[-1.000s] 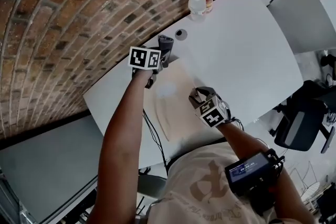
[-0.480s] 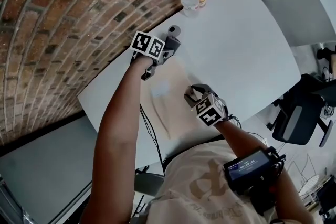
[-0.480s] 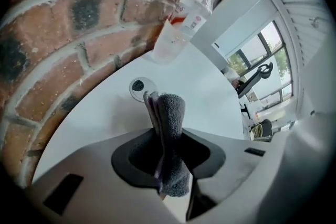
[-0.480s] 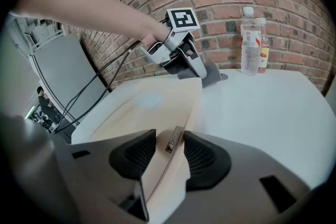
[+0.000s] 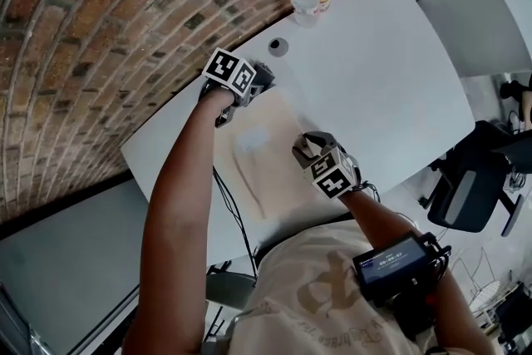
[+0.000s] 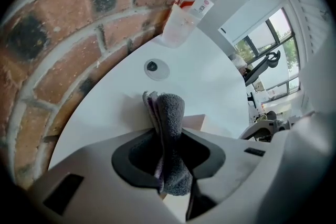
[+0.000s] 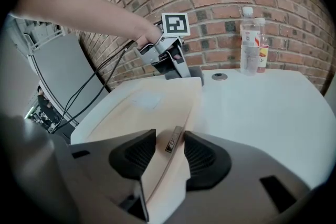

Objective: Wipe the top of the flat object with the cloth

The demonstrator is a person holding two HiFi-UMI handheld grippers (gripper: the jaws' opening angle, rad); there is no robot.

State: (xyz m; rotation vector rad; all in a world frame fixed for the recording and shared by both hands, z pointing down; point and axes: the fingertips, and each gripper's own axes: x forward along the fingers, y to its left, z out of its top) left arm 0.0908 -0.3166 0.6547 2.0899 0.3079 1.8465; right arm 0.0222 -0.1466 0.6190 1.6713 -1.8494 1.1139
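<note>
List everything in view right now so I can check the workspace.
Flat pale wooden board: one, beige, on the table in front of the person.
Folded terry cloth: one, grey, at the board's far corner.
Clear plastic bottles: two, side by side at the table's far edge, by the wall.
Small round disc: one, grey, in the tabletop beyond the cloth.
Curved table: one, white.
Brick wall: red-brown, behind the table.
Office chair: one, black, right of the table.
Left claw: grey, shut on the cloth.
Right claw: grey, shut on the board's near edge.
Strapped device: one, black, on the right forearm.
</note>
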